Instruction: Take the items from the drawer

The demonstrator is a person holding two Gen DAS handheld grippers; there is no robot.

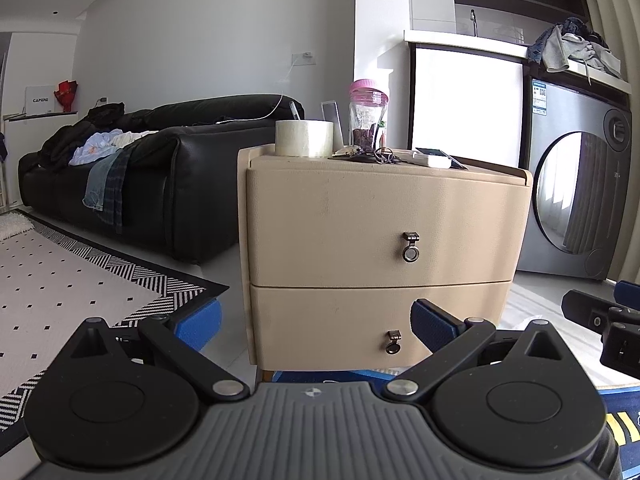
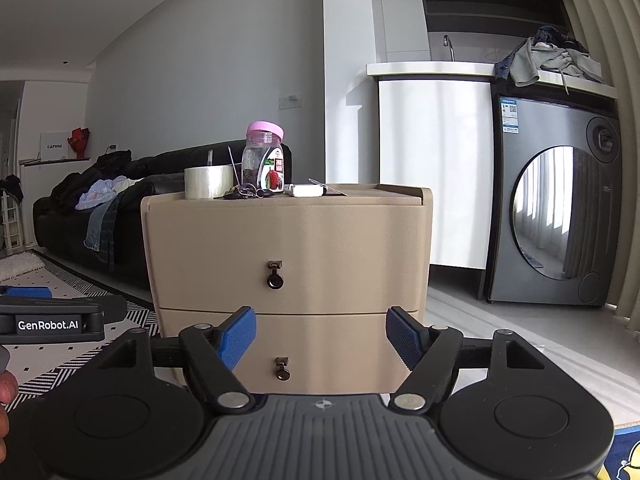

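The right gripper (image 2: 321,340) has its 2 blue-padded jaws spread apart with nothing between them, and the left gripper (image 1: 316,322) likewise stands wide and empty. Both face the beige leather-look bedside cabinet with 2 drawers (image 2: 286,240), and neither touches it.

The step in hand looks like reaching for a handle to pull a drawer out, since both fronts sit flush and nothing inside can be seen. To do it well, the right gripper should line its pads up either side of 1 small dark metal ring pull, close squarely on the ring and not on the front panel, then draw straight back along the drawer's run without twisting. The ring hangs loose, so a shallow pinch may slip.

Relative to the cabinet: in the right wrist view the lower ring pull (image 2: 282,369) hangs between the spread pads but farther off, apart from them, while the upper ring pull (image 2: 275,276) sits above the pads, on the upper drawer front (image 2: 286,256). The lower drawer front (image 2: 320,352) lies directly ahead. In the left wrist view the lower pull (image 1: 393,342) shows just left of the right-hand pad.
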